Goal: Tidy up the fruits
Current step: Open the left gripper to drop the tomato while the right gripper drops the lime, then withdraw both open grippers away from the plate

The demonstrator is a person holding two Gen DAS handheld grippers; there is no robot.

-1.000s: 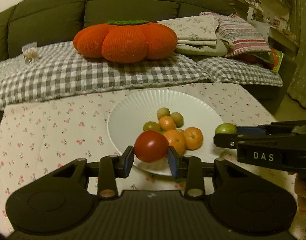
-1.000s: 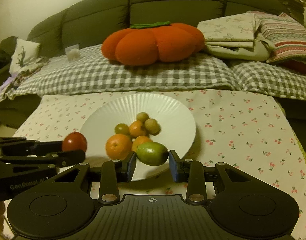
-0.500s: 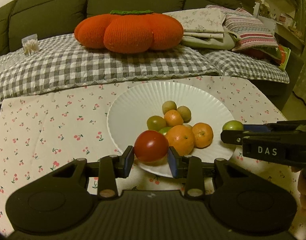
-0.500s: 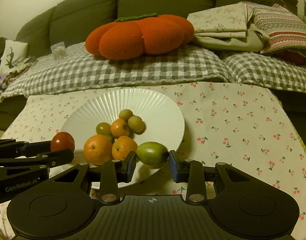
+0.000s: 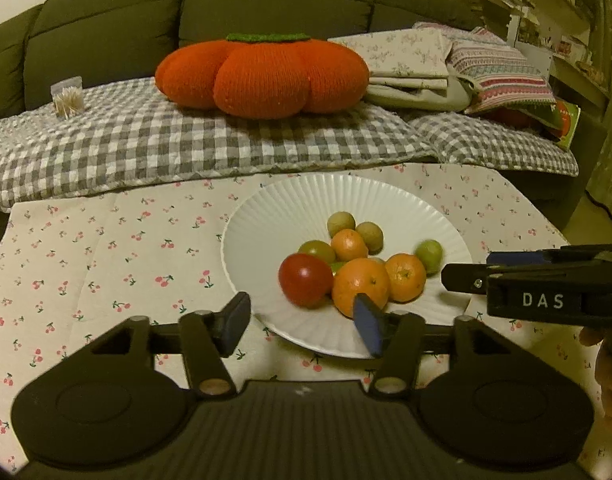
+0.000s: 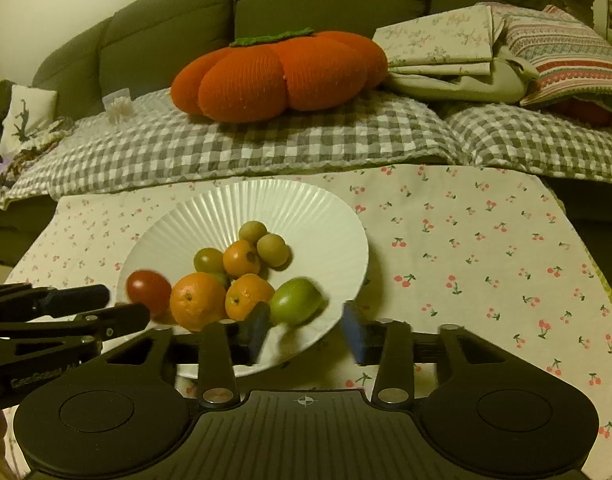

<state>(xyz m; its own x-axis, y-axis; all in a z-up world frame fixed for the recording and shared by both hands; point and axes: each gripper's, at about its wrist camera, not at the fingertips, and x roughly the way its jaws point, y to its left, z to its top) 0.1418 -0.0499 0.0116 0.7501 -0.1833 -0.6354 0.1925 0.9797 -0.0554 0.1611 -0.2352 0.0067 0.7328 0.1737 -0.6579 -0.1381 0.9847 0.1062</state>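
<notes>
Left tool (image 5: pixel 302 326) with jaws just opened, red tomato (image 5: pixel 305 279) free on the white plate (image 5: pixel 266 220) beside oranges (image 5: pixel 361 286), right tool (image 5: pixel 466 272) at right edge

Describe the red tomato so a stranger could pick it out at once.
Find the white ribbed plate on the cherry-print tablecloth in front of the sofa. Fruit is heaped on its near half; the red tomato sits at the heap's left edge, against the biggest orange. It is the only red piece.

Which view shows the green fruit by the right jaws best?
The right wrist view: the green fruit lies large and near on the white plate, just beyond the open jaws, though slightly blurred. The left wrist view shows it smaller, behind the oranges.
</notes>
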